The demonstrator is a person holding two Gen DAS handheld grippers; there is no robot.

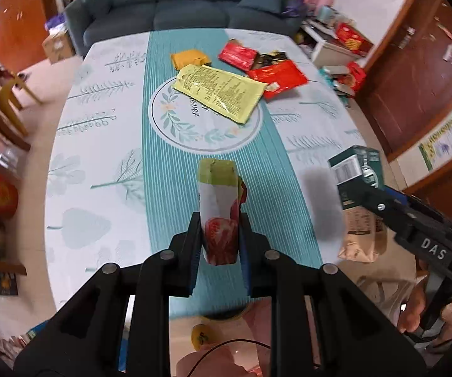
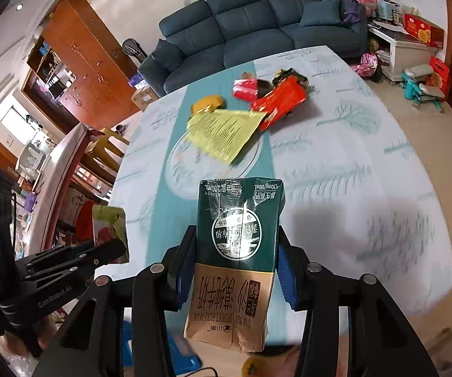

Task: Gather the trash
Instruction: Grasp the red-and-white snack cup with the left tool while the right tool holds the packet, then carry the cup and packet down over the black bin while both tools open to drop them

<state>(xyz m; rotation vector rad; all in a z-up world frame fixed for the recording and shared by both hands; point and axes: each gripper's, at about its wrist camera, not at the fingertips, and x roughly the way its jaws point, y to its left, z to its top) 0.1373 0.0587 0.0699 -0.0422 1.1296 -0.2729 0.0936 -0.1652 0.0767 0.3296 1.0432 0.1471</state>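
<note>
My left gripper [image 1: 219,235] is shut on a small strawberry drink carton [image 1: 221,210], white and green with a red berry, held above the table's near edge. That carton [image 2: 110,223] and the left gripper [image 2: 113,251] also show at the left of the right wrist view. My right gripper [image 2: 235,267] is shut on a green and tan milk carton [image 2: 235,251], lifted over the table. In the left wrist view the milk carton [image 1: 359,194] hangs at the right in the right gripper [image 1: 379,204]. Farther back on the table lie a yellow wrapper [image 1: 219,92], red wrappers [image 1: 276,77] and an orange packet [image 1: 190,58].
The table [image 1: 100,144] wears a teal and white patterned cloth. A blue sofa [image 1: 175,3] stands behind it, a wooden cabinet [image 2: 81,56] at left, a white side table [image 2: 405,53] with boxes at right. A hand [image 1: 414,311] holds the right tool. A pink bag [image 1: 226,358] shows below the near edge.
</note>
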